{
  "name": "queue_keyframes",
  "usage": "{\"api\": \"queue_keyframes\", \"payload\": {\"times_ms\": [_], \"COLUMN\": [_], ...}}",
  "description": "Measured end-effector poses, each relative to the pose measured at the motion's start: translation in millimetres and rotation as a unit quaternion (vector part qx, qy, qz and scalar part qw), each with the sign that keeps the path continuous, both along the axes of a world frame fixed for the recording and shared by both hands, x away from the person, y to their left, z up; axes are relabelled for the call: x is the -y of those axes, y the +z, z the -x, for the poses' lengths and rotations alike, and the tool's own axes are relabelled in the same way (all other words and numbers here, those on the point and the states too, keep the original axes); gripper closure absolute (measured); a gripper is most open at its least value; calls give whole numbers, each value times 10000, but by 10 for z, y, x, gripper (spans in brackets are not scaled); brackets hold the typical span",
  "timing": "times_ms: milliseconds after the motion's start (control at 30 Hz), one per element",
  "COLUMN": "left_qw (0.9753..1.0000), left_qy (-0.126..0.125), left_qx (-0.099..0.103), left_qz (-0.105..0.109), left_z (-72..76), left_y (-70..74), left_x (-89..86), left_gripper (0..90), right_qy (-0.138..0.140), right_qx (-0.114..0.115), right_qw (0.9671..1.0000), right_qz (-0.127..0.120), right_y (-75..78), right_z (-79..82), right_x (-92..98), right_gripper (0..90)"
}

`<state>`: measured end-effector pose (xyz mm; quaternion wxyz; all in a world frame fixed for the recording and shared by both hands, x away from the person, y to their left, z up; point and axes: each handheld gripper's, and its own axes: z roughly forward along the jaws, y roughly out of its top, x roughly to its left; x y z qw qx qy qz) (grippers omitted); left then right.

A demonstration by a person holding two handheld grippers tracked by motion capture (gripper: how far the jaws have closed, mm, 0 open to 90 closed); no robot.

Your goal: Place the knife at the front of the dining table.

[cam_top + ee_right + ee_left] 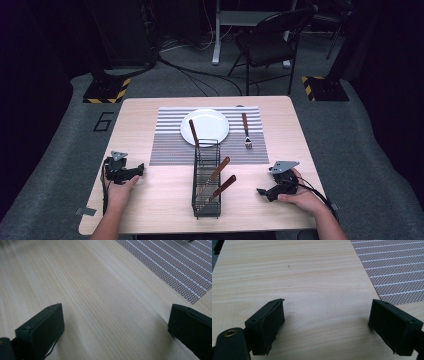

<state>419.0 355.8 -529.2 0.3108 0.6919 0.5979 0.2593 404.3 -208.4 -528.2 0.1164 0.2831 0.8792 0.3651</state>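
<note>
The black wire caddy [206, 178] stands on the table [150, 200], just in front of the striped placemat [170, 137], and serves as the hub of what looks like a place setting in progress. Three wooden-handled utensils [220, 177] lean in it, handles up and tilted, easy to pinch from above. Behind the caddy, a white plate [204, 126] sits on the mat, and a fork [246, 131] already lies right of the plate, tines toward the person. The left gripper [131, 171] rests on the table well left of the caddy; the right gripper [266, 192] rests well right of it. Each gripper's own view shows its jaws spread wide over bare wood, holding nothing, likely parked either side so either hand can reach the handles next.
</note>
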Motion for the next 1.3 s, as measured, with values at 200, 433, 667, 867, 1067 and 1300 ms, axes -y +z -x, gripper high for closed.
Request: {"api": "queue_keyframes", "payload": {"times_ms": [200, 433, 667, 867, 1067, 1300], "left_qw": [10000, 9995, 9991, 9988, 9977, 9960], "left_qy": [-63, -49, -111, -259, -487, -721], "left_qx": [41, 58, 35, 54, -34, 39], "left_qz": [5, 295, 417, 421, 468, 528], "left_z": [8, 42, 89, 138, 171, 205], "left_y": [12, 95, 213, 292, 339, 381], "left_x": [1, 16, 92, 189, 320, 501], "left_gripper": [185, 342, 394, 417, 445, 463], "right_qy": [26, 12, 23, 21, 24, 24], "right_qx": [17, 7, 16, 16, 16, 18], "right_qw": [10000, 10000, 10000, 10000, 10000, 10000], "right_qz": [5, 2, 4, 4, 4, 4], "right_y": [-1, 0, -1, -1, -1, -1], "right_z": [-5, -2, -4, -4, -4, -4], "right_x": [1, 1, 1, 1, 1, 1], "right_gripper": [0, 0, 0, 0, 0, 0]}}
